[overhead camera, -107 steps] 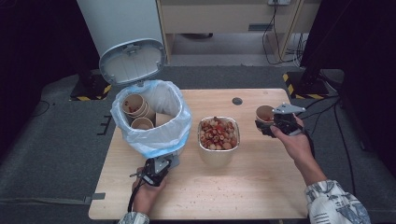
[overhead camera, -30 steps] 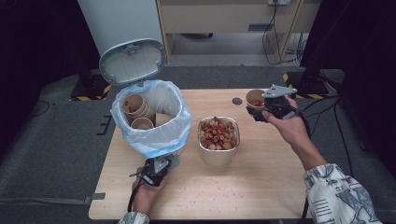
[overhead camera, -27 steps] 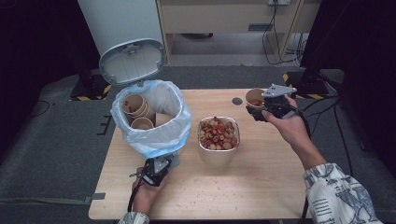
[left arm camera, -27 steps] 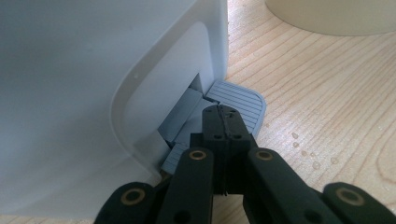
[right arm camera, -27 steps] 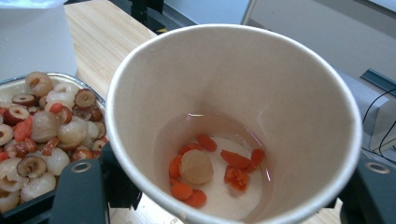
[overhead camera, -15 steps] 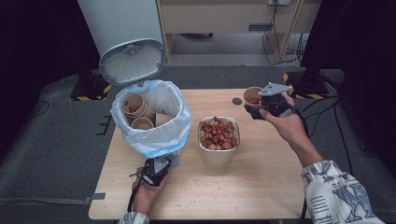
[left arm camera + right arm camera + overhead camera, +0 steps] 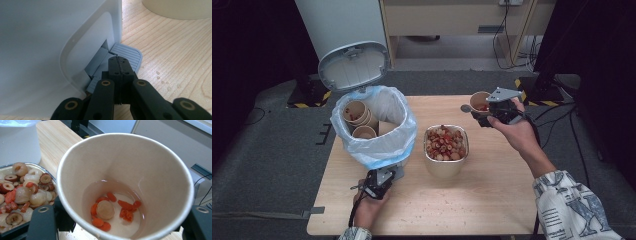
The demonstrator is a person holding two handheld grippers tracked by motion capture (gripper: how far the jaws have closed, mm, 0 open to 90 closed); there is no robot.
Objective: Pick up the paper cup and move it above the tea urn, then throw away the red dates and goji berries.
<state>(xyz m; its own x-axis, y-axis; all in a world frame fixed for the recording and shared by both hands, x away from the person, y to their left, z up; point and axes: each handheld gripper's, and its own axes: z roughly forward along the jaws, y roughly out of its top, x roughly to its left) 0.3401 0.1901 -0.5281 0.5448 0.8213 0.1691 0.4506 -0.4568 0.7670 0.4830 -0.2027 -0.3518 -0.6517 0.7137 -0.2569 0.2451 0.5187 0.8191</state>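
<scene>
Right gripper is clamped on a paper cup, jaws tight against its sides, up at two o'clock over the wooden table. In the right gripper view the cup stands mouth up, tipped a little toward the camera, liquid and red fruit bits pooled at the bottom. Left gripper, at seven o'clock, has its jaws shut tight with nothing between them, tips resting on the grey pedal of the white bin. The bin's lid stands open, its liner holding used cups. A tub of mixed fruit sits at centre. Grey carpet around, cabinets at twelve. The right forearm reaches in from five o'clock, patterned sleeve showing.
</scene>
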